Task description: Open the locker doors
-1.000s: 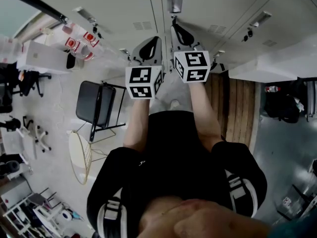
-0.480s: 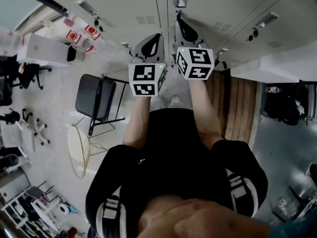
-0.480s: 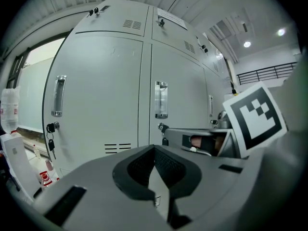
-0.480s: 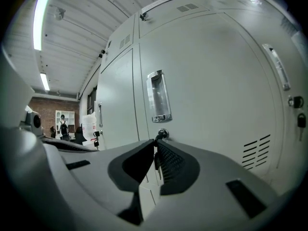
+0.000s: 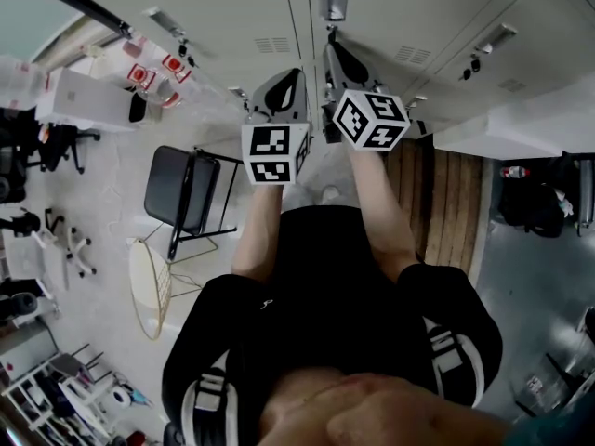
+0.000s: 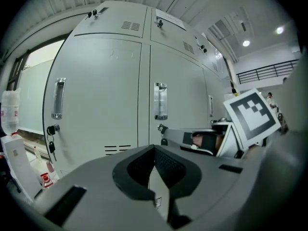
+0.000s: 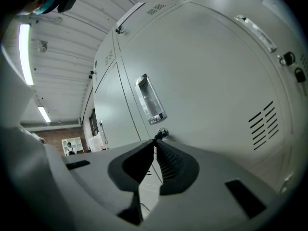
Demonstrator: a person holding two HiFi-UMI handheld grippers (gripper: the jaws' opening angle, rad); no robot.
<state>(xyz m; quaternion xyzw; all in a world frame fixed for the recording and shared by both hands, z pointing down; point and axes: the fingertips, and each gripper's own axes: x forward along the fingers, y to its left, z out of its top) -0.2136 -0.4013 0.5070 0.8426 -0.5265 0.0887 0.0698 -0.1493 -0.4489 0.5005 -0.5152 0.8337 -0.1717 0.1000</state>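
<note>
"Looking down in the head view first: where are we with the locker door [image 5: 372, 17]?"

"It is shut, flush with the doors beside it. Our right gripper [image 5: 328, 45] reaches to just below the handle [image 5: 331, 0]. Our left gripper [image 5: 293, 74] hangs lower and to the left of the handle, apart from the door."

"And the left gripper view?"

"Its jaws are together and nothing is between them. To the right we see the other gripper, with its tips at the lock [image 6: 160, 127] directly under the handle."

"So the right gripper view must decide."

"Yes. There the jaws are pressed together on a small dark piece, which we take for the key [image 7: 157, 135]. It stands in the lock just below the handle. We judge that the step in hand is to turn this key."

"How do we do it well?"

"We roll the wrist about the line of the key only, with no push to the side. The tips hold very little of it and could slip off. We pinch firmly until the lock gives, and only then go up to the handle and pull. The left gripper is best kept off to the left of the handle, out of the door's way."
</note>
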